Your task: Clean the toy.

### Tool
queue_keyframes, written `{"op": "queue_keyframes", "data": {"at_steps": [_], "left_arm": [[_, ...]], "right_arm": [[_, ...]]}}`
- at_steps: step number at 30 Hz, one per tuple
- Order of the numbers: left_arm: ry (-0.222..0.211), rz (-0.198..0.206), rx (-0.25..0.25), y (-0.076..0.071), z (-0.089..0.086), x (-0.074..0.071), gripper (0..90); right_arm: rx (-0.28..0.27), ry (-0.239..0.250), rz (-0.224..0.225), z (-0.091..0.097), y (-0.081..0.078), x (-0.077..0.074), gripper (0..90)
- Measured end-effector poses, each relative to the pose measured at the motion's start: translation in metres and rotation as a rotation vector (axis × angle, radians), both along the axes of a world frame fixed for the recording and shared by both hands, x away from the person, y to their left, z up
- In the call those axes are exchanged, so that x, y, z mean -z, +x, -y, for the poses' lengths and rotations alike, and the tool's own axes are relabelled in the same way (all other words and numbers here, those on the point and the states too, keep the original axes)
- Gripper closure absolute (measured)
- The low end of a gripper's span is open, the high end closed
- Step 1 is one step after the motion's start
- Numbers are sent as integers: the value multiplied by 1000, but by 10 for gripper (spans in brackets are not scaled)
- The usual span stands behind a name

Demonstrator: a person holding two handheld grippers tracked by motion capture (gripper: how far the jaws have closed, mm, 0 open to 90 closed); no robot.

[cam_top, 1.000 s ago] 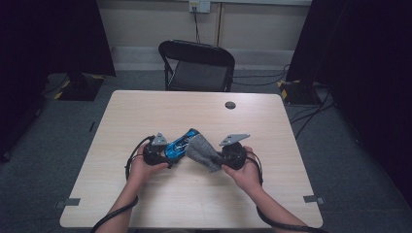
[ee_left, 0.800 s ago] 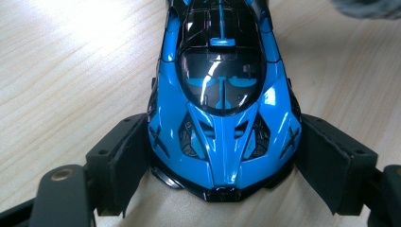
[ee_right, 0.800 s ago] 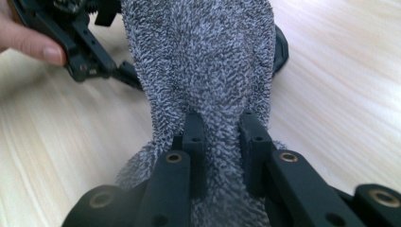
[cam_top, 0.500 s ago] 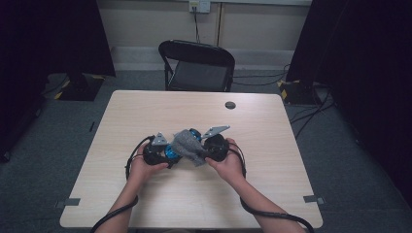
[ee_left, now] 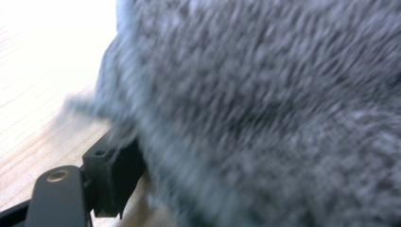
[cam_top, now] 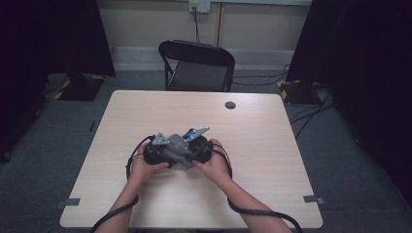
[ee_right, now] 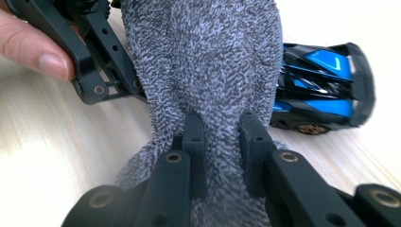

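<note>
Pinching grey cloth (ee_right: 213,61), right gripper (ee_right: 222,137) fingers (ee_right: 194,137) nearly closed.

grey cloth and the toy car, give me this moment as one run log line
right gripper: shut on grey cloth | left gripper: against cloth, grip unclear | blue toy car: on table, beside cloth

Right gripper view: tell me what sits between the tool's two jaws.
A fold of the grey fuzzy cloth is pinched between the right tool's jaws in the right gripper view; the blue toy car lies beyond.

Dim room, evenly lit tabletop (cam_top: 272,145); grey towel (ee_left: 265,104) smeared with blur, tabletop overexposed at upper left of frame.
</note>
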State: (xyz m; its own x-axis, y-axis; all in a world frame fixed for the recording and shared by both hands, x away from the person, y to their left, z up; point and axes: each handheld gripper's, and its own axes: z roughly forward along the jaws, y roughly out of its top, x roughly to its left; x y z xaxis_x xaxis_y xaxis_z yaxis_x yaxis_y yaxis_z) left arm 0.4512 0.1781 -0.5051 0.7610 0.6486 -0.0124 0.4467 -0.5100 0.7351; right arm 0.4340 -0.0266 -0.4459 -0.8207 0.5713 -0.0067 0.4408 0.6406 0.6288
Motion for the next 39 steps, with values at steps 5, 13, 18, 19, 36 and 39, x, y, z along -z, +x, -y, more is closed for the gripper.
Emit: {"op": "queue_keyframes", "data": {"at_steps": [5, 13, 18, 19, 36, 39], "left_arm": [[-5, -1, -4, 0, 0, 0, 192], [-4, -1, -4, 0, 0, 0, 192], [-6, -3, -4, 0, 1, 0, 192], [-7, -3, -4, 0, 1, 0, 192], [-6, -5, -1, 0, 0, 0, 191], [-6, -6, -1, 0, 0, 0, 192]], "right_arm": [[3, -33, 6, -7, 2, 5, 759], [28, -60, 9, -7, 10, 5, 759], [32, -69, 17, -6, 11, 8, 759], [33, -58, 11, -6, 11, 8, 759], [104, -59, 17, 10, 24, 3, 759], [123, -57, 12, 14, 29, 1, 759]]}}
